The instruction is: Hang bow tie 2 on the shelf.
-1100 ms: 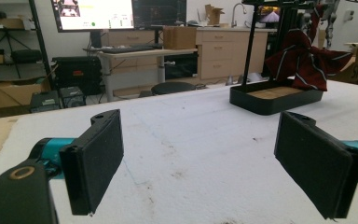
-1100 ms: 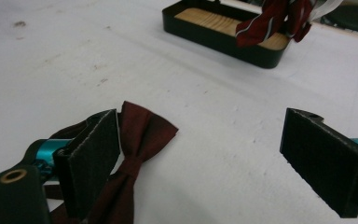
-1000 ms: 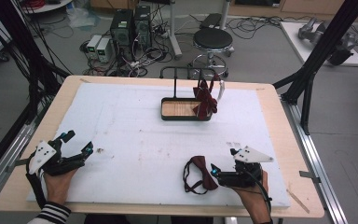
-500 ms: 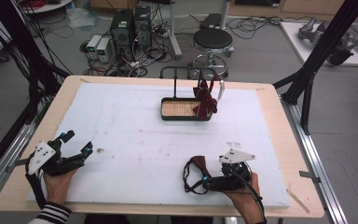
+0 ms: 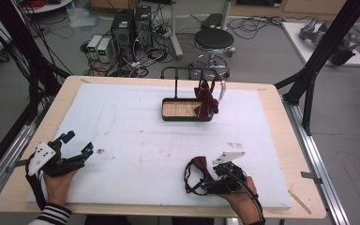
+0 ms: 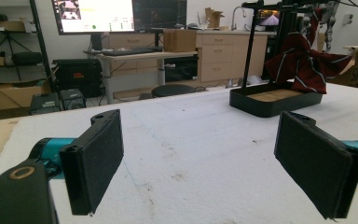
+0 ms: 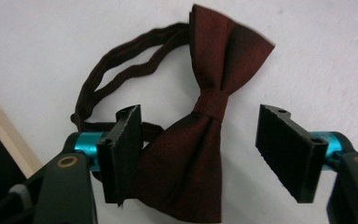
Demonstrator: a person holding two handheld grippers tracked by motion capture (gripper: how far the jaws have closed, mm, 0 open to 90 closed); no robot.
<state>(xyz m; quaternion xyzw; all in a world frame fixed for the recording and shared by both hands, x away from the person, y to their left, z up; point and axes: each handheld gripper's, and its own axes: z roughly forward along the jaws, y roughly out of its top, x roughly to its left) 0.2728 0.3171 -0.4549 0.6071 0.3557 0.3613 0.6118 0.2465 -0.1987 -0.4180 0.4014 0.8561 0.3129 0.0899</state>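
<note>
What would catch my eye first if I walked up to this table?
Probably the dark red bow tie lying flat on the white table near its front edge, with the right gripper poised over it, its jaws just closing around one wing but not yet pinching. Farther back, a small black stand with a wooden floor holds another dark red striped bow tie.

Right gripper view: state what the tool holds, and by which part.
Nothing yet. The right tool has just been closing, its jaws straddling the bow tie wing; pads not yet pressing.
</note>
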